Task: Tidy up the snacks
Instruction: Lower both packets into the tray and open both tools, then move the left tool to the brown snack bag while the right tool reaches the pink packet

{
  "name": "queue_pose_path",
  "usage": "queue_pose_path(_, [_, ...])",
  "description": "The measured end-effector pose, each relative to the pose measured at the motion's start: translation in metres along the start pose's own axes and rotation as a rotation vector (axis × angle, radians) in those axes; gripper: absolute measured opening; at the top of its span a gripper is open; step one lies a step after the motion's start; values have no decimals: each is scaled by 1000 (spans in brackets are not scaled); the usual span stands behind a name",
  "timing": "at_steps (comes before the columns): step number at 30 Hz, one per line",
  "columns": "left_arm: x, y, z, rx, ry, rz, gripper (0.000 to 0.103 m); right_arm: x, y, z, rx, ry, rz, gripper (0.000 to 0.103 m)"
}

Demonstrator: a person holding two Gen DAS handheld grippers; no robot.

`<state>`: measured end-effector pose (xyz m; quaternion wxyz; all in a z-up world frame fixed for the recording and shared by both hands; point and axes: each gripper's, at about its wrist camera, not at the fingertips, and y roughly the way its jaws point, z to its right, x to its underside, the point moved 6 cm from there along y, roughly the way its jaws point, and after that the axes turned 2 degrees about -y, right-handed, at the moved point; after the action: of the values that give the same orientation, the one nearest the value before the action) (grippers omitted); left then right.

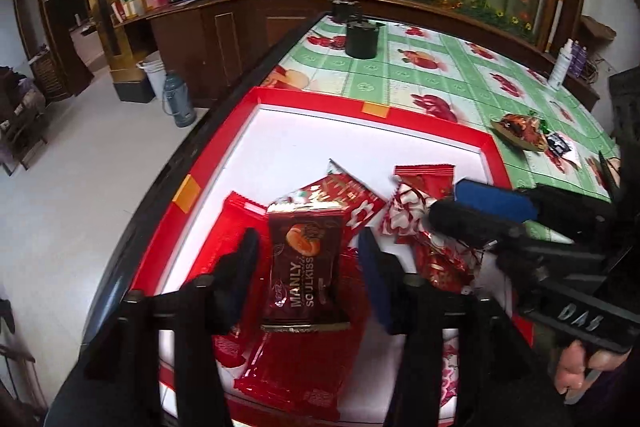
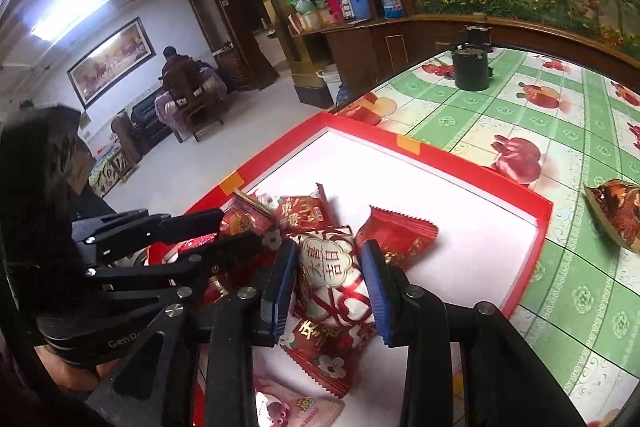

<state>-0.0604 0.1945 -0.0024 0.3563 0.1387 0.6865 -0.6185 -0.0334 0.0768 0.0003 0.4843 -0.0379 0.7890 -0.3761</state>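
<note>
A red-rimmed box with a white floor [image 1: 320, 131] [image 2: 460, 223] sits on the table and holds several red snack packets. My left gripper [image 1: 306, 263] is open, its fingers either side of a dark red "Manly Soulkiss" packet [image 1: 306, 263] lying on the pile. My right gripper [image 2: 330, 287] is open around a red-and-white heart-pattern packet [image 2: 332, 279], which also shows in the left wrist view [image 1: 404, 211]. The right gripper shows in the left wrist view [image 1: 472, 205]. A brown wrapped snack [image 1: 520, 131] [image 2: 616, 215] lies on the tablecloth outside the box.
The green fruit-print tablecloth [image 1: 400, 75] [image 2: 540, 115] covers the table. A black cup [image 1: 361, 41] [image 2: 471, 69] stands at the far end. A white bottle [image 1: 560, 65] stands at the right edge. The table's left edge drops to the floor [image 1: 80, 167].
</note>
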Motion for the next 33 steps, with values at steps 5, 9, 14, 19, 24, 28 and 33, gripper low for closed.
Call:
queue_pose_path(5, [-8, -11, -2, -27, -5, 40, 70, -8, -18, 28, 44, 106, 64, 56])
queue_pose_path(9, [-14, -24, 3, -70, 14, 93, 78, -14, -34, 52, 64, 190, 118, 56])
queue_pose_path(14, [-23, -39, 20, -92, 68, 139, 78, -18, -47, 71, 103, 232, 150, 57])
queue_pose_path(19, [-32, -50, 40, -99, 128, 179, 81, -23, -60, 86, 123, 263, 185, 60])
queue_pose_path(24, [-38, -55, 58, -96, 168, 205, 83, -23, -75, 110, 143, 316, 218, 60])
queue_pose_path(28, [-43, -52, 70, -92, 190, 205, 83, -22, -87, 128, 155, 372, 241, 60])
queue_pose_path(33, [-44, -49, 83, -99, 218, 204, 83, -22, -100, 149, 178, 421, 263, 60])
